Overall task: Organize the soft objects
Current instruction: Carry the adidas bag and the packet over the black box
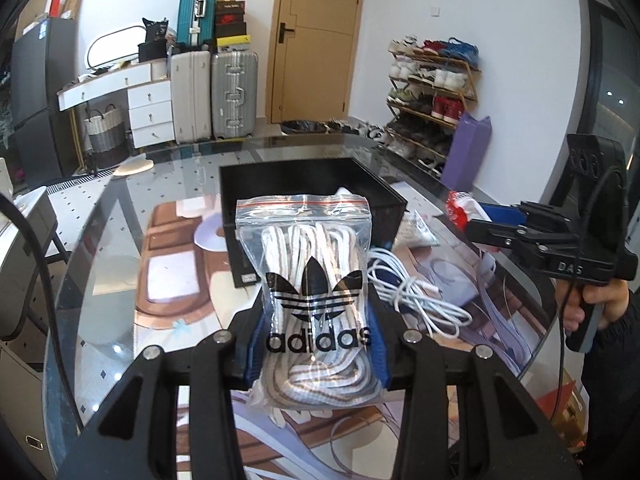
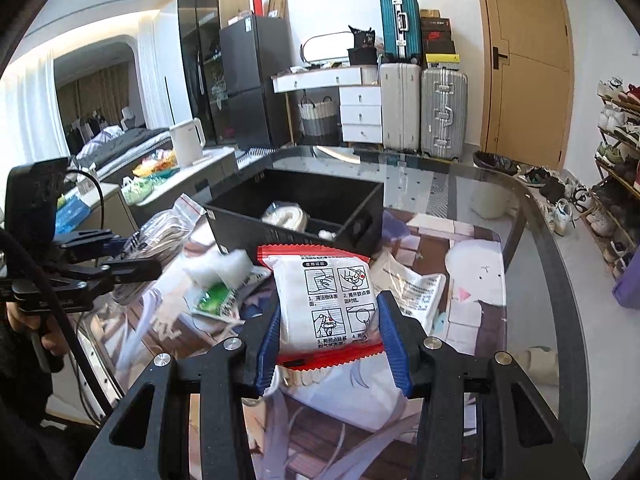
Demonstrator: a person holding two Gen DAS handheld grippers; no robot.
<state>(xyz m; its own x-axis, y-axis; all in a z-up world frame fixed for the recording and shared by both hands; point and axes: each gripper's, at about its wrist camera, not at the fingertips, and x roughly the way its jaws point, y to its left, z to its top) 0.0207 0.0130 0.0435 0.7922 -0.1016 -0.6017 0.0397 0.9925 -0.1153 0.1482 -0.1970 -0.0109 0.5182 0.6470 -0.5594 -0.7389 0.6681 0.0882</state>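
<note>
My left gripper [image 1: 316, 340] is shut on a clear zip bag of white laces [image 1: 312, 280] printed with an adidas logo, held upright above the glass table, in front of the black box [image 1: 304, 176]. My right gripper [image 2: 330, 332] is shut on a red and white packet [image 2: 328, 304] with printed instruction pictures, held above the table near the black box [image 2: 296, 216]. White soft items [image 2: 286, 214] lie inside the box. The right gripper shows at the right of the left wrist view [image 1: 480, 224], holding the packet [image 1: 460, 208].
A white cable [image 1: 412, 288] lies tangled on the table right of the box. A green and white packet [image 2: 216, 296] and a white printed bag [image 2: 412, 288] lie on the patterned mat. The glass table edge [image 2: 532, 216] curves round the right. Suitcases and a shoe rack stand beyond.
</note>
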